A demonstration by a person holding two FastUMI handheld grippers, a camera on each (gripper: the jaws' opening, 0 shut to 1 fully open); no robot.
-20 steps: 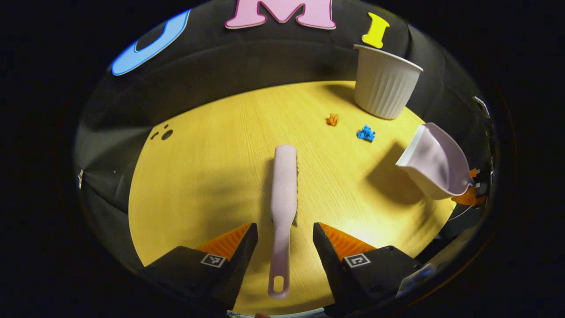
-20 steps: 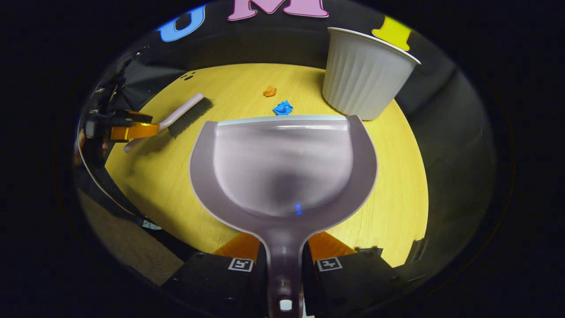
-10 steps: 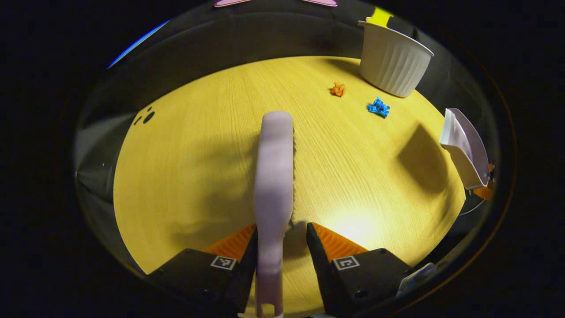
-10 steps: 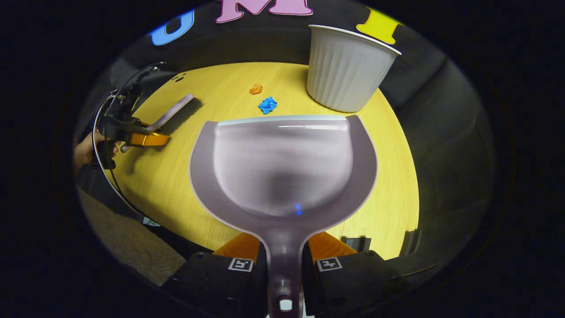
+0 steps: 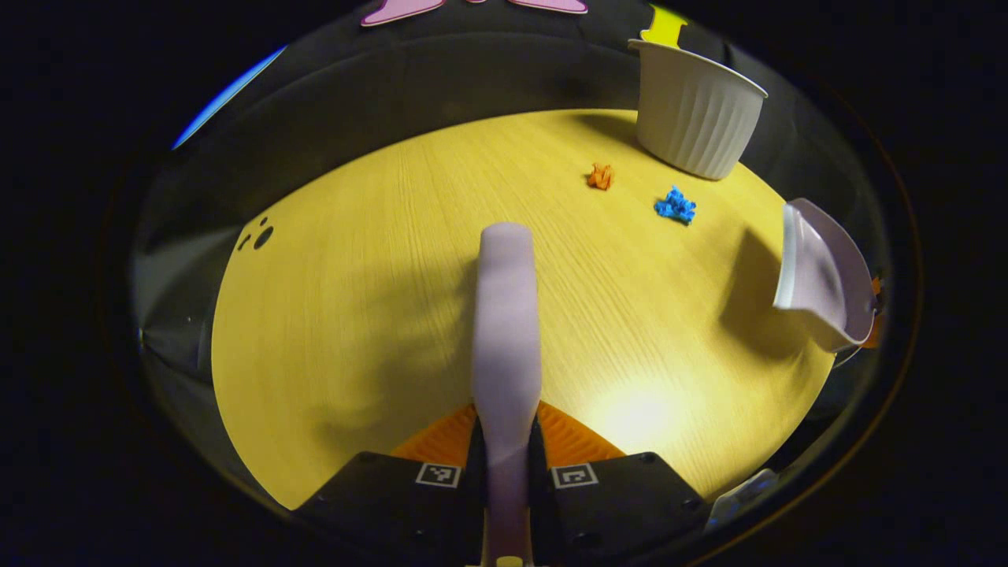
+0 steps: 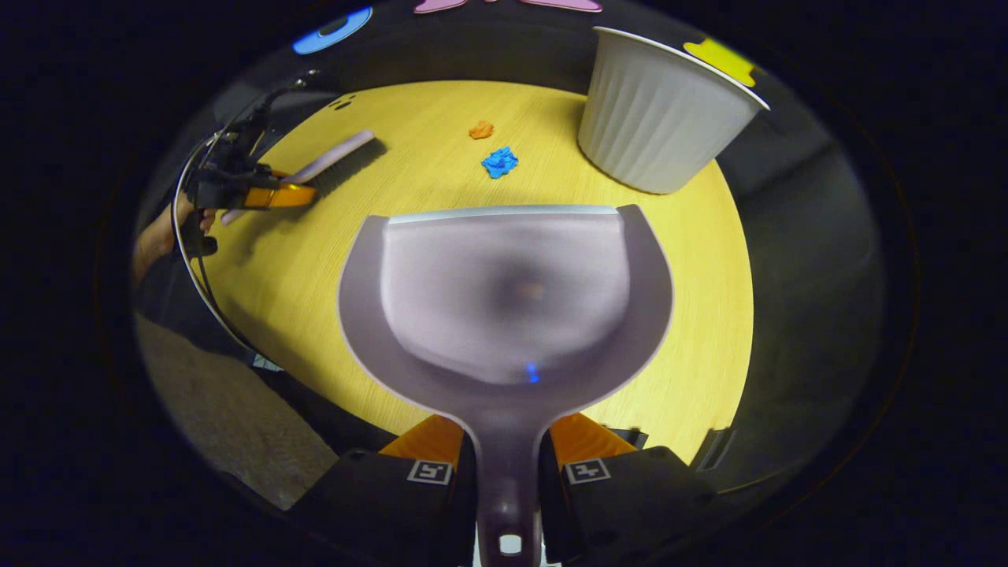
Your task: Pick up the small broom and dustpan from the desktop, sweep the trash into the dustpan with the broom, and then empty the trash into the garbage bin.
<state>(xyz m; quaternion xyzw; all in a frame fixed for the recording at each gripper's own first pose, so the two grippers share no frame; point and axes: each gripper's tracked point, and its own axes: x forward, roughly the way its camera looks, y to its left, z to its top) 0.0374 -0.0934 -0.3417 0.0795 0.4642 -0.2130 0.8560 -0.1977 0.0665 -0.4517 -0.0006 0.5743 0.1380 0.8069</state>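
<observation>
The left gripper (image 5: 505,461) is pinching the broom (image 5: 506,331) by its handle; your right gripper (image 6: 508,465) is clamping the dustpan (image 6: 504,299). Pickup looks finished. Next, you are bringing both toward the trash (image 5: 675,205) beside the garbage bin (image 5: 693,114).

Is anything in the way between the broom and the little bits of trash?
Nothing visible is. The left claw holds the broom, and bare yellow table stretches from it to the orange scrap and blue scrap. The dustpan in the right claw hangs off to one side, and the bin stands behind the scraps.
</observation>
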